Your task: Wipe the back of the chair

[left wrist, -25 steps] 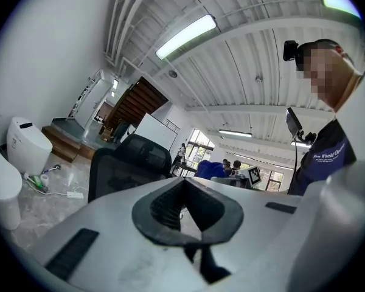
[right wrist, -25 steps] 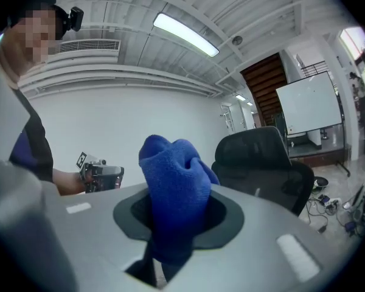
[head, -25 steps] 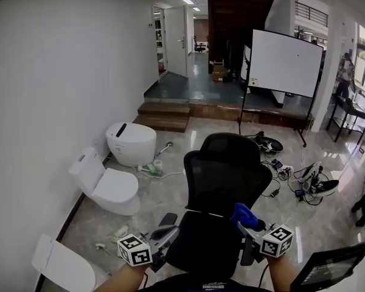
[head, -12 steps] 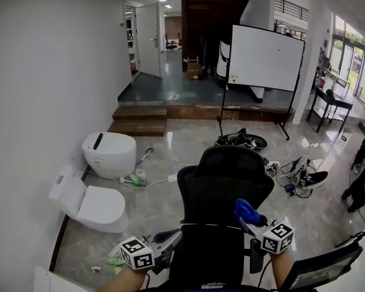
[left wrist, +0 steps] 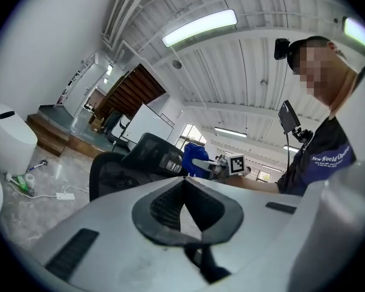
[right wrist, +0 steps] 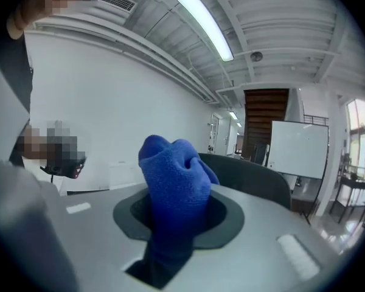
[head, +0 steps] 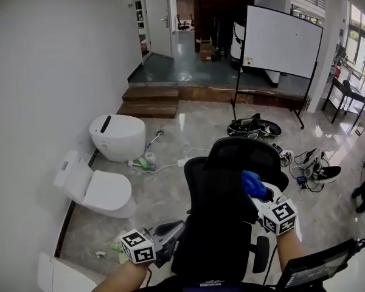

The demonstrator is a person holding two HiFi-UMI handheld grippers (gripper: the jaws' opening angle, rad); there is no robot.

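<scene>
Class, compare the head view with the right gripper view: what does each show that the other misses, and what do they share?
Head view only: the white toilets and the tangled cables on the floor. Right gripper view only: the long ceiling light strip. Both: the blue cloth clamped in the right gripper, the black mesh office chair and the white whiteboard.

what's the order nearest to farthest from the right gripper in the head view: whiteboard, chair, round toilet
1. chair, close beside the right gripper and its cloth
2. round toilet, on the floor at left
3. whiteboard, far back at right
</scene>
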